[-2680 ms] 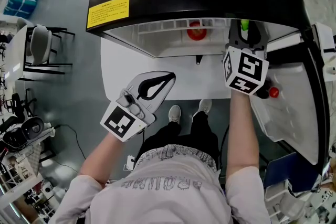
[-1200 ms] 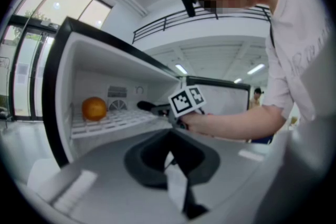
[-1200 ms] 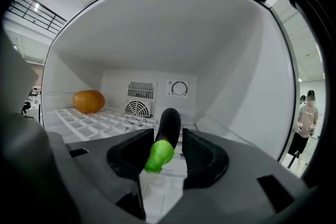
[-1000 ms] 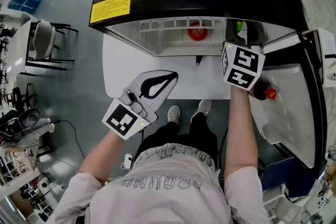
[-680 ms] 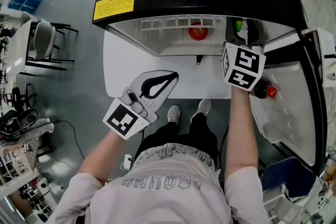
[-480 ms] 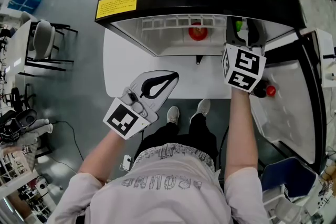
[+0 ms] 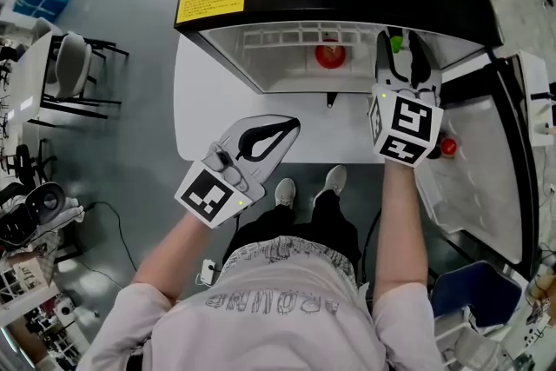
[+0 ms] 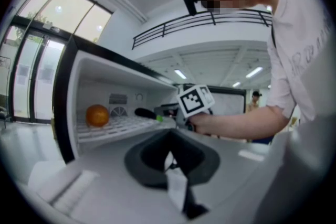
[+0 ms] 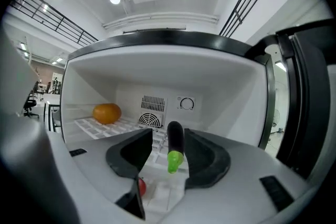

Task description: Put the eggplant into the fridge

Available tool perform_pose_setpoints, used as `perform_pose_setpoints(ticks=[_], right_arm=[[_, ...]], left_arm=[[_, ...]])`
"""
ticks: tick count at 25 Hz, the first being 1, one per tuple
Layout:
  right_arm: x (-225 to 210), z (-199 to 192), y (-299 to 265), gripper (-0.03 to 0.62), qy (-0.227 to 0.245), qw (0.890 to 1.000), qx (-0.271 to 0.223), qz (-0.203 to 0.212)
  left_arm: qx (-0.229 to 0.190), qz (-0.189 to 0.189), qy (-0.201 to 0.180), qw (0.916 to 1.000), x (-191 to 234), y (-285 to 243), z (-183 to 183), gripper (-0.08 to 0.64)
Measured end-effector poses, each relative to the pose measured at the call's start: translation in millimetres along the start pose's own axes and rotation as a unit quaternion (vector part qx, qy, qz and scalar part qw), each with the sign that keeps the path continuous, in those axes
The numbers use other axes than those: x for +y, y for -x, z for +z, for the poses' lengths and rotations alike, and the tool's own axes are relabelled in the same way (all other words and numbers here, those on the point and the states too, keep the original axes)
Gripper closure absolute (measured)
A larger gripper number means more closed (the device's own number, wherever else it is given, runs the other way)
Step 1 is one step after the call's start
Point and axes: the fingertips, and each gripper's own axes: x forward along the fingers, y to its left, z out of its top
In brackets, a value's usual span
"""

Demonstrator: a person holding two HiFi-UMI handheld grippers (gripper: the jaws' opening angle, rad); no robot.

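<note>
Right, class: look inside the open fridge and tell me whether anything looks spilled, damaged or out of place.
Nothing stands out. The eggplant lies on the shelf between the open jaws of the right gripper, the orange sits further left, nothing spilled.

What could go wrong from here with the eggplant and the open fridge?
The jaws of the right gripper, which just closed slightly, stand apart around the eggplant; pulling back off-line could snag it and drag it out. The fridge door stands open beside that arm and might get bumped.
</note>
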Motion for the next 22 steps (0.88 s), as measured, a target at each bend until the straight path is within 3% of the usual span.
perform_pose_setpoints(ticks=[22], right_arm=[[29,34,80,0.528,0.002,0.999,-0.033,0.037]], left_arm=[[-0.042,-0.018,-0.015,0.9989,-4,10,31,0.554]])
